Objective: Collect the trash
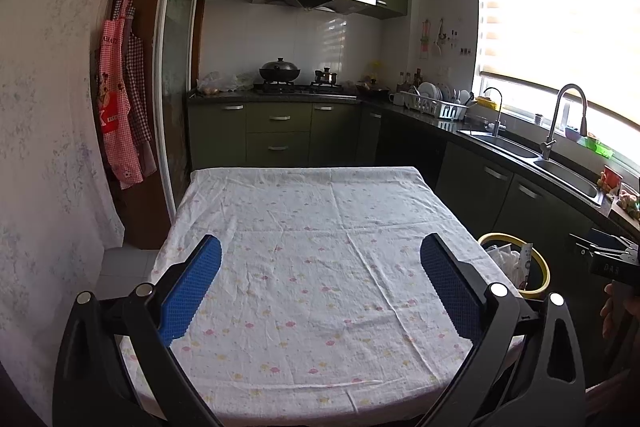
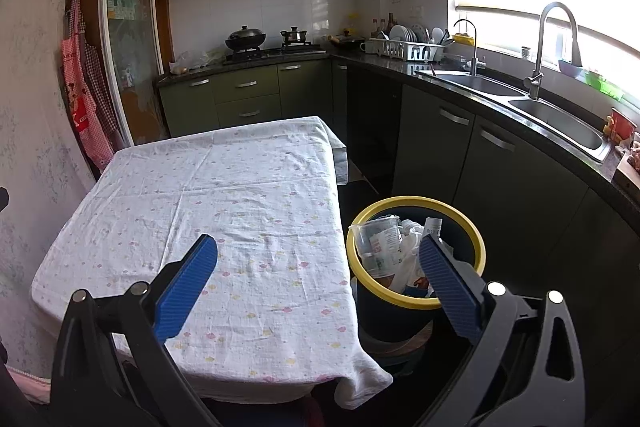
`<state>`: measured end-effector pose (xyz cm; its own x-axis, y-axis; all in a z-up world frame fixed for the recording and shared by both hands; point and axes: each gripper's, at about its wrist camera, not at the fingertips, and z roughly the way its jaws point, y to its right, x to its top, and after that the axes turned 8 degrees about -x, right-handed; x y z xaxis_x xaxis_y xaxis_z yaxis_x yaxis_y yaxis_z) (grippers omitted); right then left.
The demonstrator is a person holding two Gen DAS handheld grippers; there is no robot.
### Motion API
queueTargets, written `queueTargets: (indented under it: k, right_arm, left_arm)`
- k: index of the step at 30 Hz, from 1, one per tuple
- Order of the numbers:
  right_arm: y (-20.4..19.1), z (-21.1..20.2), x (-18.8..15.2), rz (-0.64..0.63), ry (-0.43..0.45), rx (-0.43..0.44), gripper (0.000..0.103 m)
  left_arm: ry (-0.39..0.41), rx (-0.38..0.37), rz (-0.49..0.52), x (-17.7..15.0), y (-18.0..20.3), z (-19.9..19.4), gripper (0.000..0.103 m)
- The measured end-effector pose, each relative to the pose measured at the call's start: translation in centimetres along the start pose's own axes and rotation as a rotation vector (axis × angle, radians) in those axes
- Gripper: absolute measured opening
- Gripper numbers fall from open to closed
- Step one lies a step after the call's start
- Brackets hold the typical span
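A dark trash bin with a yellow rim stands on the floor to the right of the table. It holds a clear plastic cup, white crumpled wrappers and other trash. The bin also shows in the left wrist view. My left gripper is open and empty above the table's white flowered cloth. My right gripper is open and empty above the table's right edge, its right finger over the bin. The right gripper's body shows at the right edge of the left wrist view.
The table stands against the left wall. Dark cabinets and a counter with a double sink and faucet run along the right. A stove with a wok is at the back. Aprons hang on the left wall.
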<state>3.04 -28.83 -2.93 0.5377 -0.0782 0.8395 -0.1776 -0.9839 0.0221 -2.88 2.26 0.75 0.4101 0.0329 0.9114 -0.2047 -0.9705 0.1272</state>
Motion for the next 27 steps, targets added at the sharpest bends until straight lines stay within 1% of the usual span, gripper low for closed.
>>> queueTargets:
  k: [27]
  right_arm:
    - [-0.5, 0.31, -0.18, 0.009, -0.002, 0.013, 0.096]
  left_arm:
    - [-0.009, 0.0, 0.005, -0.23, 0.37, 0.34, 0.098]
